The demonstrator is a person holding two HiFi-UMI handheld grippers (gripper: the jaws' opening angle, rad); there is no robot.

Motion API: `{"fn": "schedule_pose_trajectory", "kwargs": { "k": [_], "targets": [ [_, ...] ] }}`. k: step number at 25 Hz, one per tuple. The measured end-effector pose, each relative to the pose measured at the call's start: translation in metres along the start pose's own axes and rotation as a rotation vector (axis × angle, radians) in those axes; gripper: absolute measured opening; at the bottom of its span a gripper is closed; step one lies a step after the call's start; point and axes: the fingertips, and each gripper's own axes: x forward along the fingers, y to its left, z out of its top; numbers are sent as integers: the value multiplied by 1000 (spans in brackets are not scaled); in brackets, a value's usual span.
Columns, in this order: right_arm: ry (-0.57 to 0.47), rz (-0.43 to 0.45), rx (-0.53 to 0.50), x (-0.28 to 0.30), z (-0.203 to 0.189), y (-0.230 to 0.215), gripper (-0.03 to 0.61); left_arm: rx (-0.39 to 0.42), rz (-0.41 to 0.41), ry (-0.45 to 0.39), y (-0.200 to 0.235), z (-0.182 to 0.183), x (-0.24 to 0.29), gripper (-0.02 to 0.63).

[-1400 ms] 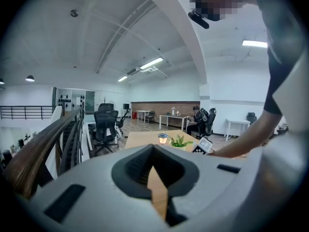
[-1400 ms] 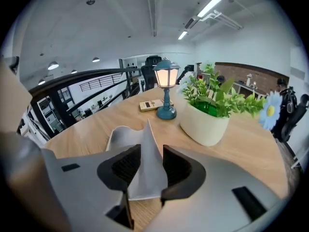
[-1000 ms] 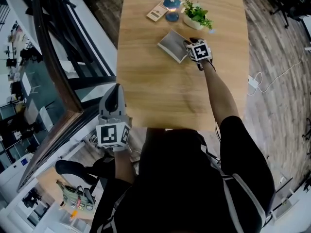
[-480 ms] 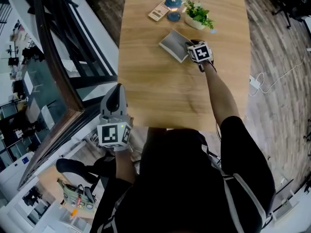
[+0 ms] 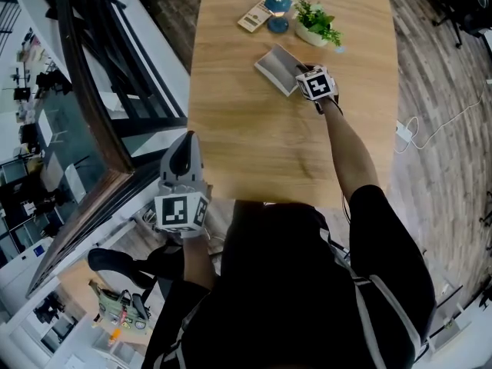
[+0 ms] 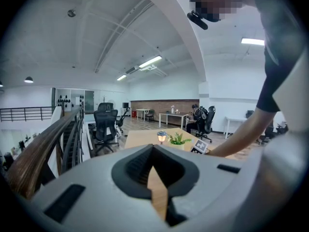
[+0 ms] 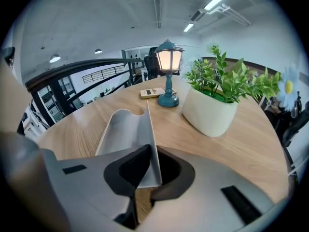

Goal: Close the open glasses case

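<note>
The grey glasses case (image 5: 275,68) (image 7: 123,129) is found open on the far half of the wooden table (image 5: 261,144) (image 7: 251,144), roughly mid-width. In the right gripper view a curved trough is seen on the left, and a thin wall of the case is stood upright along the trough's right side, edge-on to the camera.

The near end of that thin wall is clamped between the pads of the right gripper (image 5: 302,73) (image 7: 153,151). Its jaws have just been closing, and the wall is pinched between them. The case is approached from its near-right end, so most of it lies beyond and to the left of the jaws. The gripper is tilted down toward the table and is held on an outstretched arm (image 5: 346,152).

Just beyond the case, to the right, a white plant pot (image 5: 306,33) (image 7: 210,112) with green leaves is seen, apart from the case. A small blue lamp (image 5: 277,6) (image 7: 169,66) is stood to the left of the pot, and it is lit. A flat cream item (image 5: 254,17) (image 7: 153,93) is laid just beside the lamp, further left.

The left gripper (image 5: 184,146) (image 6: 153,151) is held off the near-left corner of the table, well apart from the case. Its jaws are seen together with nothing between them, and it is pointed toward the far end. A dark railing (image 5: 92,83) is seen left of the table.
</note>
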Motion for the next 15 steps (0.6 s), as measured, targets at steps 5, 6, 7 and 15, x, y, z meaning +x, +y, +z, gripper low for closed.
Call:
{"fn": "schedule_pose_trajectory", "kwargs": {
  "k": [5, 6, 7, 15],
  "targets": [
    [13, -17, -20, -1, 3, -2, 31, 5, -2, -2, 0, 2, -2, -2],
    [15, -20, -23, -2, 3, -2, 30, 6, -2, -2, 1, 2, -3, -2],
    [18, -25, -24, -2, 3, -2, 29, 5, -1, -3, 1, 2, -3, -2],
    [89, -228, -368, -7, 14, 3, 20, 13, -3, -4, -2, 2, -1, -2]
  ]
}}
